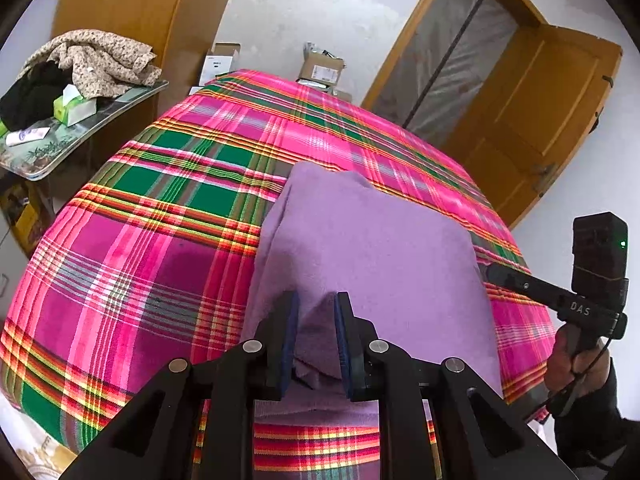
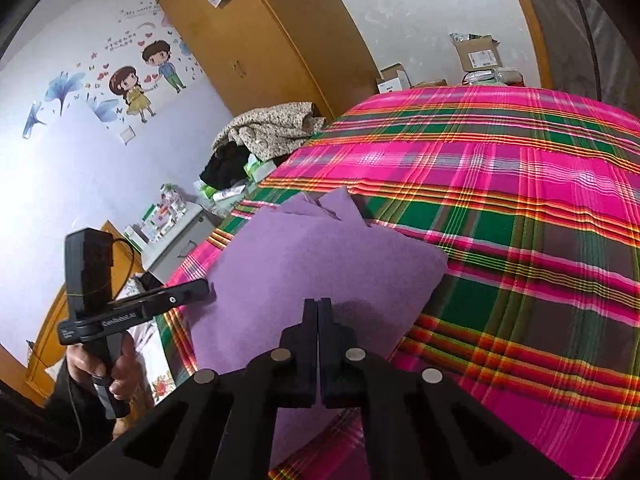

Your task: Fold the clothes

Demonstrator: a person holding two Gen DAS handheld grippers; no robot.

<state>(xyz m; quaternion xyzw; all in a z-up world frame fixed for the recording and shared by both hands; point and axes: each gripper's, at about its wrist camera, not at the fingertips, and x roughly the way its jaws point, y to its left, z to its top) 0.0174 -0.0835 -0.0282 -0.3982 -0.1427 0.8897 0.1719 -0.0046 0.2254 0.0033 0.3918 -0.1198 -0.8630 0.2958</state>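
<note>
A purple cloth (image 1: 372, 240) lies folded on the pink and green plaid bedspread (image 1: 160, 208). My left gripper (image 1: 316, 316) is shut on a bunched fold at the cloth's near edge, with purple fabric filling the gap between its blue pads (image 1: 295, 320). In the right wrist view the same cloth (image 2: 304, 256) spreads ahead of my right gripper (image 2: 318, 306), whose fingers are pressed together just above it with no fabric showing between them. The right gripper (image 1: 488, 270) reaches the cloth's right edge, and the left gripper (image 2: 202, 288) sits at its left edge.
A side table (image 1: 60, 148) left of the bed carries a heap of clothes (image 1: 100, 56) and a tissue box (image 1: 74, 106). Cardboard boxes (image 1: 322, 68) stand past the bed's far end. A wooden door (image 1: 540, 120) stands ajar at the right, and a wardrobe (image 2: 256, 40) is behind.
</note>
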